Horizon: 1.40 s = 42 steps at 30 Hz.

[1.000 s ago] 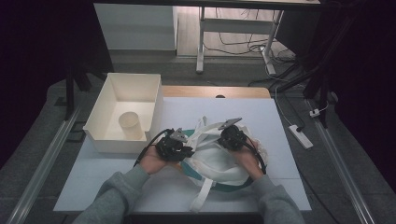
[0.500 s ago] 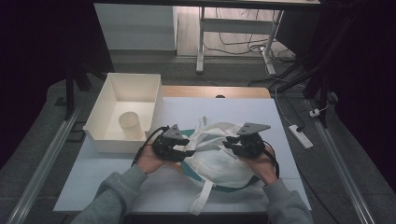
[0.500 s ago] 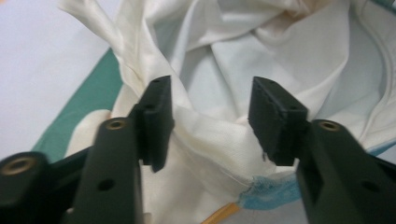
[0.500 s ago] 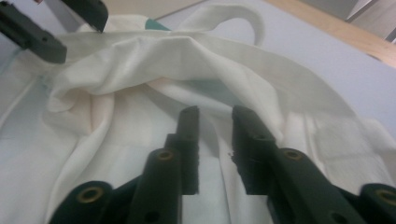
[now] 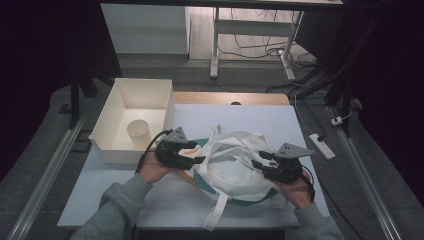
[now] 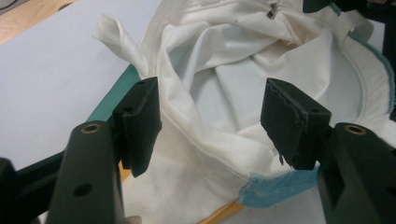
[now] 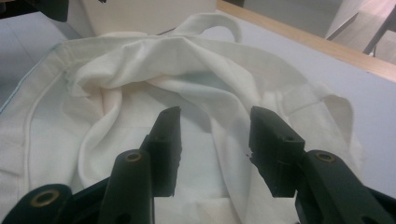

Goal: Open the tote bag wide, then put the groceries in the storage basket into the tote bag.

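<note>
Two grippers hover at either side of a crumpled white cloth bag (image 5: 235, 160) that lies on the near middle of the counter (image 5: 250, 117). The left gripper (image 5: 197, 152) is at the bag's left edge and the right gripper (image 5: 259, 163) at its right edge, both pointing inward toward each other.

In the left gripper view the jaws stand well apart, having just been opening; the bag's (image 6: 224, 93) rim and folded cloth lie between and beyond them, but the pads do not press on it. A teal trim runs along the bag's edge, near the right-hand jaw.

In the right gripper view the jaws are about half open, also having just been opening. A fold of the bag (image 7: 154, 70) lies between and beyond them, and neither pad grips the cloth. One white handle loop arches at the bag's far side.

In the high view the bag's mouth is spread wide, with its long white straps trailing toward the near edge of the counter. A white open box (image 5: 112, 122) sits at the counter's left far side, just beside the left gripper, with a pale cup (image 5: 138, 131) standing upright inside it.
</note>
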Each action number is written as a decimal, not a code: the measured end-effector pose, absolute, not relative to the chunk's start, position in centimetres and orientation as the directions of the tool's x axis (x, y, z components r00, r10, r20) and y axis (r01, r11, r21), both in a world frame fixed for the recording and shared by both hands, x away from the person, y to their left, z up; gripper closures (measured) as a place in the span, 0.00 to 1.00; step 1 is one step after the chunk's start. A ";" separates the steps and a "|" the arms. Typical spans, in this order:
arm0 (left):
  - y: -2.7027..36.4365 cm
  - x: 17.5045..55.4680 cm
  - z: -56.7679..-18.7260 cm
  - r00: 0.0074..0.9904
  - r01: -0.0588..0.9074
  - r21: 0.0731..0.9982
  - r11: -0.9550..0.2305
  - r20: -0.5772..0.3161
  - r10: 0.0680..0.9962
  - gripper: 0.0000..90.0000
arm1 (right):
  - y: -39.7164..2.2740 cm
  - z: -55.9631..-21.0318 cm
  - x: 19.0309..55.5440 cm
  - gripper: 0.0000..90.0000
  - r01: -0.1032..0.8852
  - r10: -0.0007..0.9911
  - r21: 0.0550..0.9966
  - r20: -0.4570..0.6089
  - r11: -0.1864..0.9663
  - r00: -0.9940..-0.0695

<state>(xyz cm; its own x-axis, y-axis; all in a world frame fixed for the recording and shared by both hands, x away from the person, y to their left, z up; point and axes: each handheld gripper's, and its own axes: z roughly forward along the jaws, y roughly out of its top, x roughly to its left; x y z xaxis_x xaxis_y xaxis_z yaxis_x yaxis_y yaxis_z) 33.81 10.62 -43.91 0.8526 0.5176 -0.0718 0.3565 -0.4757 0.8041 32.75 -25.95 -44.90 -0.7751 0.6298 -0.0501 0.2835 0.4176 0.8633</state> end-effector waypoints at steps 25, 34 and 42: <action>16.3 33.7 -40.2 0.770 0.374 0.853 -0.364 -0.067 0.635 0.37 | -26.2 -44.0 32.0 0.57 0.248 0.633 0.873 -0.086 0.421 -0.770; 18.3 34.0 -39.7 0.731 0.391 0.856 -0.338 -0.066 0.679 0.35 | -26.2 -43.9 32.0 0.58 0.246 0.636 0.871 -0.093 0.424 -0.766; 19.7 34.8 -39.6 0.691 0.415 0.853 -0.315 -0.071 0.719 0.33 | -26.0 -44.0 31.9 0.58 0.246 0.634 0.867 -0.099 0.433 -0.767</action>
<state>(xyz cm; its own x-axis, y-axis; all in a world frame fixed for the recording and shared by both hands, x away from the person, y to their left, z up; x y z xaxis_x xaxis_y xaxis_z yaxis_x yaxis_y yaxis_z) 34.79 19.68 -39.63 0.6914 0.7190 -0.0708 0.4154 -0.3155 0.8532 31.86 -25.97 -44.03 -0.7669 0.6341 -0.0988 0.2462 0.4329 0.8672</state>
